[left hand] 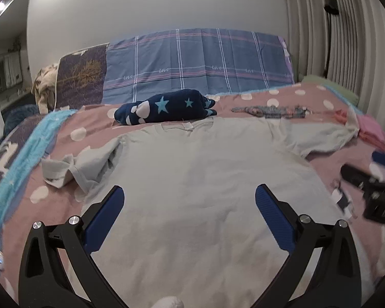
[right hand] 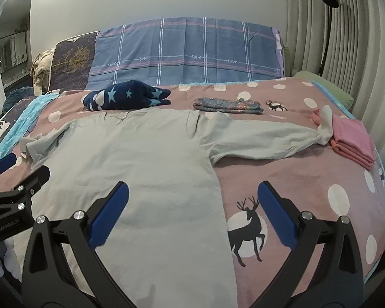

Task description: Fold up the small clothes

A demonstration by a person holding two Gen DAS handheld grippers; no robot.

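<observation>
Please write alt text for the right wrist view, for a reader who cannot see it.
A pale grey long-sleeved shirt lies spread flat on a pink polka-dot blanket, with the open right gripper hovering over its lower edge. Folded pink cloth sits at right.

The shirt (left hand: pixel 205 192) hem is cut off by the lower edge in both views. In the left view, the right gripper (left hand: pixel 372 179) is blurred and cropped at the edge, and the patterned cloth (left hand: pixel 269 110) is smeared.
</observation>
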